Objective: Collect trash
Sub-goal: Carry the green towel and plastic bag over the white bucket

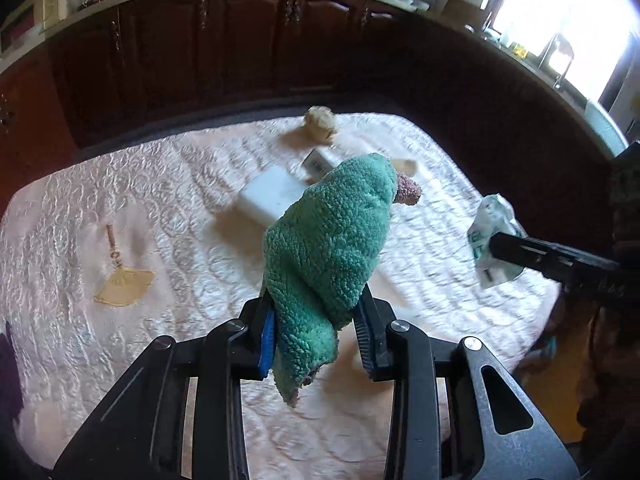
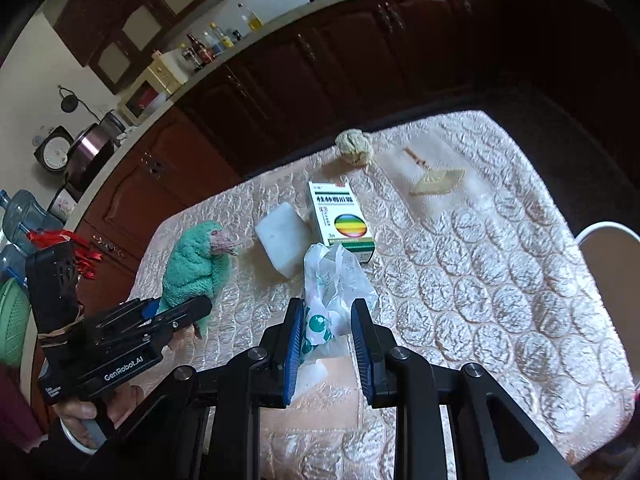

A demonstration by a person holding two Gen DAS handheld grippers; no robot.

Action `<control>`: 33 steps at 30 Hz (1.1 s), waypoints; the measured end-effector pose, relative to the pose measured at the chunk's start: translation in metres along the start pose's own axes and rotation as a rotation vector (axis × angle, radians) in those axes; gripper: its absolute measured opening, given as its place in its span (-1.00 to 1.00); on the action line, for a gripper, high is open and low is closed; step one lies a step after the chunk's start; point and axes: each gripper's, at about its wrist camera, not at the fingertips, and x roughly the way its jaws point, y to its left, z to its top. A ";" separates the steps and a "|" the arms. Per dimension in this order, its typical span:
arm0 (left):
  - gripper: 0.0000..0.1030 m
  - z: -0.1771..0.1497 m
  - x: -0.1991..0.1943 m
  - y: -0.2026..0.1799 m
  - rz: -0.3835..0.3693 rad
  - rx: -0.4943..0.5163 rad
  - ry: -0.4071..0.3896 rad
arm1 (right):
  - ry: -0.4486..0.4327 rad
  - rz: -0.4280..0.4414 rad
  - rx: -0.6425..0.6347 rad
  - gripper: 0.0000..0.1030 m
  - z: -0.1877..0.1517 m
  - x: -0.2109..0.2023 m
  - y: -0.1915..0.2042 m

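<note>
My left gripper point(image 1: 318, 320) is shut on a green fluffy cloth point(image 1: 332, 236) with a pink underside, held above the table; it also shows in the right wrist view point(image 2: 196, 264). My right gripper point(image 2: 326, 332) is shut on a crumpled white plastic bag with green print point(image 2: 332, 284), also seen in the left wrist view point(image 1: 492, 232). On the table lie a crumpled beige paper ball point(image 2: 354, 148), a white medicine box point(image 2: 342, 216) and a white foam block point(image 2: 282, 238).
The table has a quilted pink cover point(image 2: 480, 280) with an embroidered fan point(image 2: 436, 180). Dark wooden cabinets point(image 1: 240, 40) run behind it. A white chair back point(image 2: 608, 264) stands at the right. Water jugs point(image 2: 24, 220) and a green basket point(image 2: 12, 320) stand at the left.
</note>
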 end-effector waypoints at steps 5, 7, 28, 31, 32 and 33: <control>-0.41 0.007 -0.011 -0.024 -0.006 0.014 -0.033 | -0.035 -0.013 -0.019 -0.55 0.001 -0.018 0.003; -0.41 0.011 -0.012 -0.031 -0.011 0.020 -0.040 | -0.051 -0.019 -0.024 -0.55 0.000 -0.027 0.003; -0.41 0.029 -0.005 -0.115 -0.074 0.115 -0.045 | -0.151 -0.087 0.054 -0.55 -0.008 -0.090 -0.045; -0.41 0.032 -0.002 -0.131 -0.088 0.134 -0.044 | -0.158 -0.100 0.073 -0.55 -0.010 -0.097 -0.054; -0.41 0.033 -0.001 -0.134 -0.092 0.140 -0.043 | -0.161 -0.106 0.080 -0.55 -0.011 -0.100 -0.058; -0.41 0.034 0.001 -0.139 -0.096 0.146 -0.042 | -0.163 -0.109 0.086 -0.55 -0.012 -0.102 -0.061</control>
